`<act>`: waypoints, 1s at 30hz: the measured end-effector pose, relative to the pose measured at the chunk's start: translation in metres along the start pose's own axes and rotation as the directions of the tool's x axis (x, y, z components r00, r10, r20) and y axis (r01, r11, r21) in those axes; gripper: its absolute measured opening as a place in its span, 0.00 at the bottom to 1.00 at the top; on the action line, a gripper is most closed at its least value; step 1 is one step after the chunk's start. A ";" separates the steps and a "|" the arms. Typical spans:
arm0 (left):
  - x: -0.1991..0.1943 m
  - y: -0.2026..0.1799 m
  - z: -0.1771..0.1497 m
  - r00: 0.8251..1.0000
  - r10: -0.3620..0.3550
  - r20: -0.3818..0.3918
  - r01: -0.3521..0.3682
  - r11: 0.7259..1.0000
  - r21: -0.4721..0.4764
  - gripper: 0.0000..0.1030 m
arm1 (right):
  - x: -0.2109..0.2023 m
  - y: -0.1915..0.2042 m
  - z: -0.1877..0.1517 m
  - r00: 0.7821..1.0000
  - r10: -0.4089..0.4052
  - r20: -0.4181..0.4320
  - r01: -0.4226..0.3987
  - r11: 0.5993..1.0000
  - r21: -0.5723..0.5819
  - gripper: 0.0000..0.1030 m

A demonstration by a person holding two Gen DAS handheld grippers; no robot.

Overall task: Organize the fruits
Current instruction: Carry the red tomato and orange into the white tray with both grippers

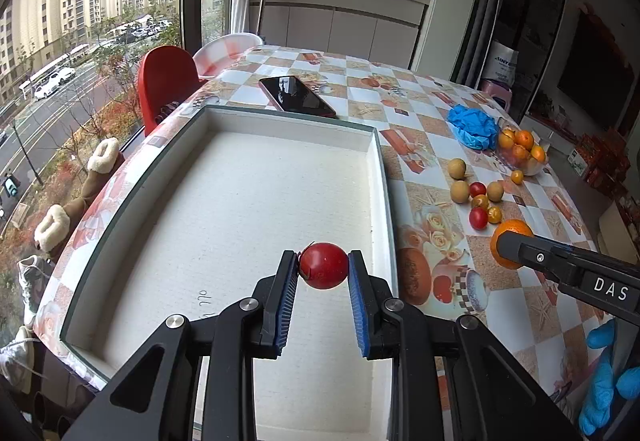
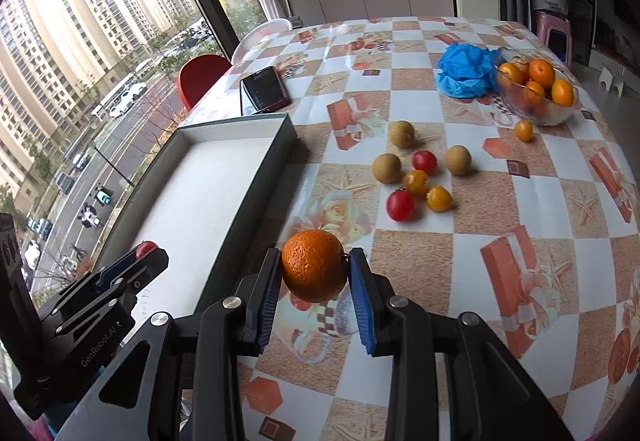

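My left gripper (image 1: 323, 265) is shut on a red tomato (image 1: 324, 265) and hangs over the white floor of the shallow tray (image 1: 378, 177). In the right wrist view that same left gripper (image 2: 146, 251) shows at the lower left with the tomato (image 2: 145, 248) peeking out. My right gripper (image 2: 314, 267) is shut on an orange (image 2: 314, 265) above the tablecloth, just right of the tray (image 2: 276, 161). From the left wrist view the orange (image 1: 510, 241) and the right gripper's black finger appear at the right. Loose tomatoes and brown fruits (image 2: 416, 181) lie in a cluster on the table.
A glass bowl of oranges (image 2: 536, 93) and a crumpled blue glove (image 2: 466, 71) sit at the far right of the table. A dark phone (image 2: 264, 89) lies beyond the tray. A blue-gloved hand (image 1: 604, 381) shows at the lower right. A red chair (image 1: 168, 85) stands by the window.
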State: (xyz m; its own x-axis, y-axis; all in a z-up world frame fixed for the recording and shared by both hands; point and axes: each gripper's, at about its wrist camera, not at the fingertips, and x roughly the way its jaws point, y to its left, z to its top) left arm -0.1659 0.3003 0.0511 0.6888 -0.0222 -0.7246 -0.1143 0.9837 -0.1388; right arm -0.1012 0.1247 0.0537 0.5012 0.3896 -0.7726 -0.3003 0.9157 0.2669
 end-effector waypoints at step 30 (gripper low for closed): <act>0.043 0.085 0.002 0.991 0.135 -0.026 -0.135 0.991 -0.009 0.26 | 0.084 0.125 0.004 0.989 0.066 -0.129 -0.088 0.981 -0.172 0.35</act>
State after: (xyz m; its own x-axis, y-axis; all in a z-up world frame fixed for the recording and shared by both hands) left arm -0.1446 0.3829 0.0100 0.6484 0.1064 -0.7538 -0.2129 0.9760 -0.0454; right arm -0.0935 0.2718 0.0247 0.3711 0.4332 -0.8214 -0.4783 0.8473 0.2308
